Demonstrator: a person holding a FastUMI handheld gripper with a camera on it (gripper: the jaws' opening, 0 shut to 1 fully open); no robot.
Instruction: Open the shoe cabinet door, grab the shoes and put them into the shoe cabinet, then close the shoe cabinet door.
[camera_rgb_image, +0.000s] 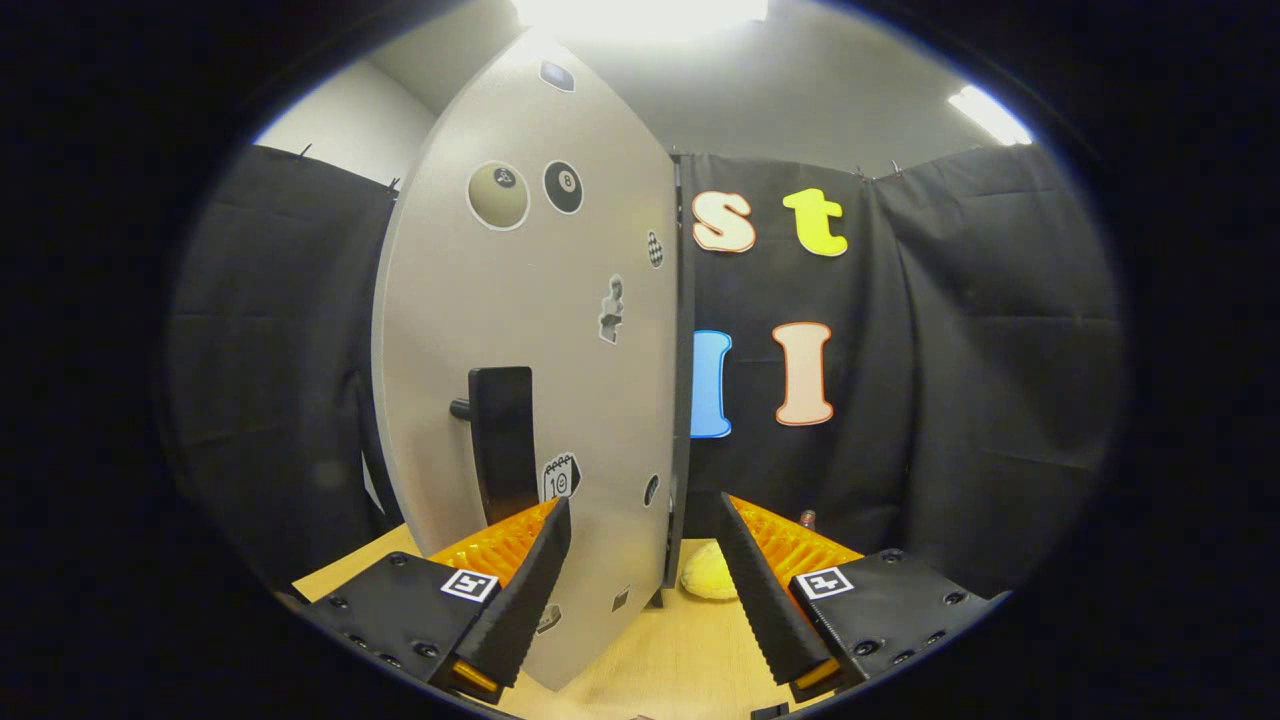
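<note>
The grey shoe cabinet door (520, 330), dotted with stickers, stands tall right in front of me and is seen at a slant. Its black handle (500, 440) sticks out just above my left finger. My gripper (642, 505) is open. The door's lower part and its dark right edge (682, 400) lie between the two fingers, and I cannot tell whether either finger touches it. A pale yellow rounded thing (708, 572), possibly a shoe, lies on the wooden table just beyond the door's edge, between the fingers.
The light wooden table (660, 650) runs beneath the fingers. Black cloth walls close in behind and on both sides. A small reddish object (806, 518) peeks out behind the right finger near the back wall.
</note>
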